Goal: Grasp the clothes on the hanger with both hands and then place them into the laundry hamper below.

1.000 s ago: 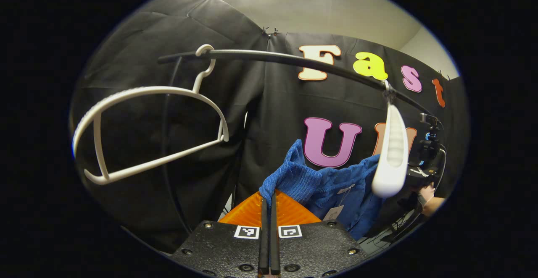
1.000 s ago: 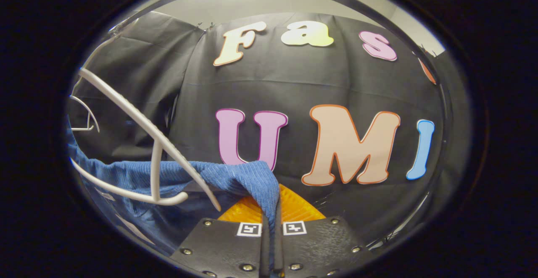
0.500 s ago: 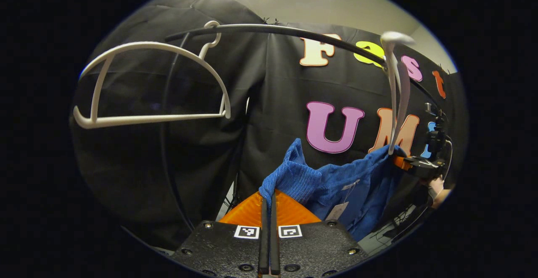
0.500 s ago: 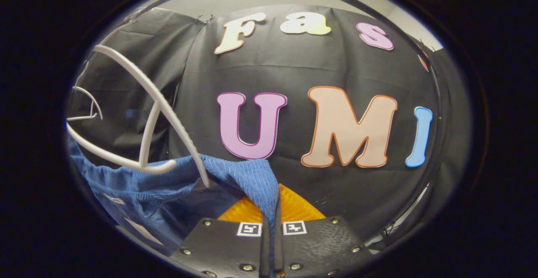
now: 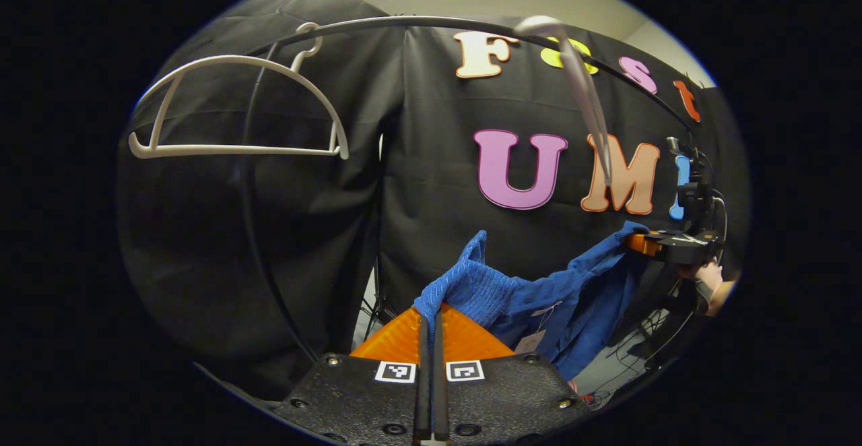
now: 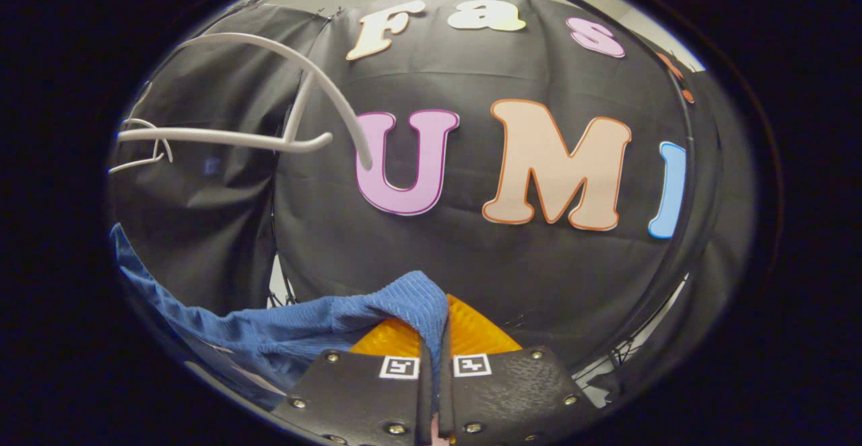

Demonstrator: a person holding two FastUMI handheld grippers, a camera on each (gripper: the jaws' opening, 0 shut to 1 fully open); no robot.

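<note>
Paper tags (image 5: 531,340) hang on the blue garment (image 5: 539,294); their print is too small to read. The left gripper (image 5: 428,338) is clamped on one garment edge, the right gripper (image 6: 436,348) on the other, the cloth sagging between them. Two bare white hangers (image 5: 236,109) (image 6: 269,102) hang on the black rail (image 5: 417,23) above

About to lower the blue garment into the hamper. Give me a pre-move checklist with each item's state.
1. Left gripper jaws pinching the blue garment: ok.
2. Right gripper jaws pinching the garment's other end: ok.
3. Garment free of the near hanger: ok, the hanger hangs bare above the cloth.
4. Garment slung between both grippers, not snagged: ok.
5. Far hanger on the rail, out of the way: ok.
6. Hamper lined up beneath: cannot tell.
</note>
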